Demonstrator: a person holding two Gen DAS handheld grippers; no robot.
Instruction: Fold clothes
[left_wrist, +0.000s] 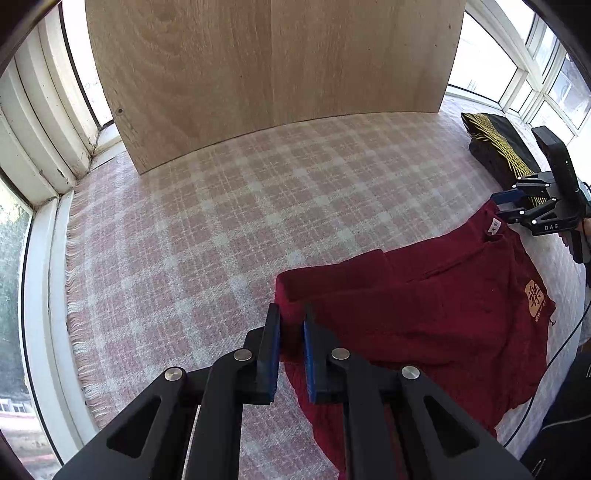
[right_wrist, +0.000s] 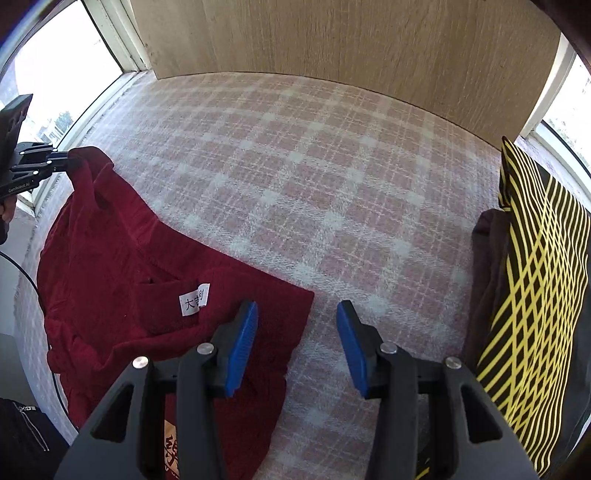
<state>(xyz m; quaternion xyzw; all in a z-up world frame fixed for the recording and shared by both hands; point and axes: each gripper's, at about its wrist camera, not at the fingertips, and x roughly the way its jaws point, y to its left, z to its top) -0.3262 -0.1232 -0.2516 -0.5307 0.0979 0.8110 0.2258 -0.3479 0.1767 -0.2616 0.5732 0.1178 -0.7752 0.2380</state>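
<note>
A dark red shirt (left_wrist: 424, 325) with an orange print lies crumpled on the pink plaid cloth (left_wrist: 240, 206); it also shows in the right wrist view (right_wrist: 122, 266), with a white neck label. My left gripper (left_wrist: 291, 332) is shut on a fold at the shirt's left edge; in the right wrist view (right_wrist: 70, 162) it holds that edge raised at the far left. My right gripper (right_wrist: 295, 332) is open and empty, its left finger over the shirt's right corner near the label. In the left wrist view it (left_wrist: 513, 206) hovers by the collar.
A folded black garment with yellow lines (right_wrist: 535, 280) lies at the right on top of a dark brown one (right_wrist: 487, 266). A wooden panel (left_wrist: 266, 59) stands at the back. Window frames (left_wrist: 44, 155) border the surface on the left and right.
</note>
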